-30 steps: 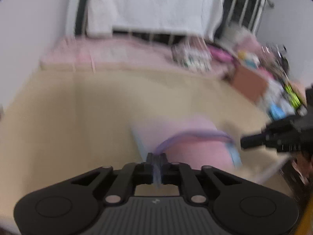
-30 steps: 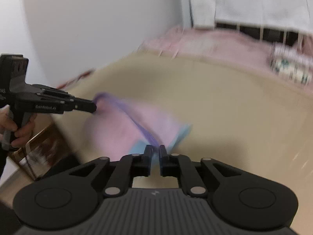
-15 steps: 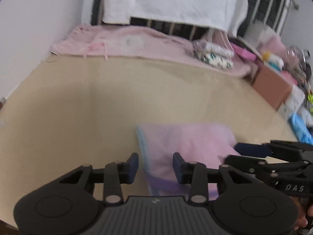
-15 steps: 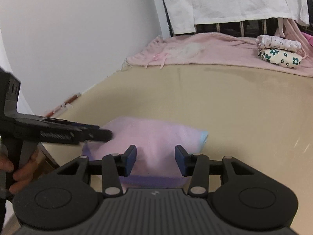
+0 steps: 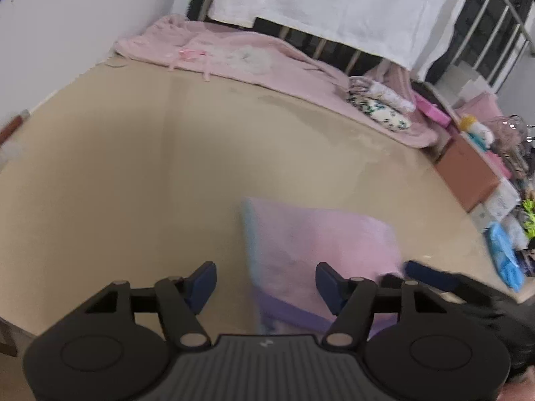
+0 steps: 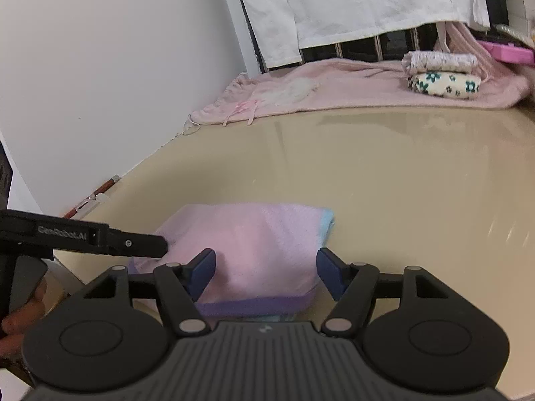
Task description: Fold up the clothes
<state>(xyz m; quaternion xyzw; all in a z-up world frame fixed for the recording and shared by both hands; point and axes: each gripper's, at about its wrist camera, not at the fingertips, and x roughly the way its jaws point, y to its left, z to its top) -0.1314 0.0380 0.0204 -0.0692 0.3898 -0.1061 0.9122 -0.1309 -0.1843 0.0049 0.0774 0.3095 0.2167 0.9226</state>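
A folded pink cloth point(image 5: 321, 244) with a light blue edge and a purple band lies flat on the beige table point(image 5: 133, 183) near its front edge. In the right wrist view the same cloth point(image 6: 254, 244) sits just beyond my right gripper point(image 6: 265, 272), which is open above its near edge. My left gripper point(image 5: 265, 287) is open too, over the cloth's left edge, holding nothing. The right gripper's fingers point(image 5: 431, 275) reach in from the right in the left wrist view. The left gripper's fingers point(image 6: 140, 244) show at the cloth's left corner in the right wrist view.
A pink blanket point(image 6: 334, 90) lies along the table's far side, with two folded patterned garments point(image 6: 441, 77) stacked on it. White cloth point(image 6: 351, 3) hangs on a dark rail behind. A white wall point(image 6: 117, 67) is at left; boxes and clutter point(image 5: 485, 173) stand off the right edge.
Both grippers were shut on the lifted cloth's purple edge a second ago. They have let go and opened wide, and the cloth now lies folded flat on the table.
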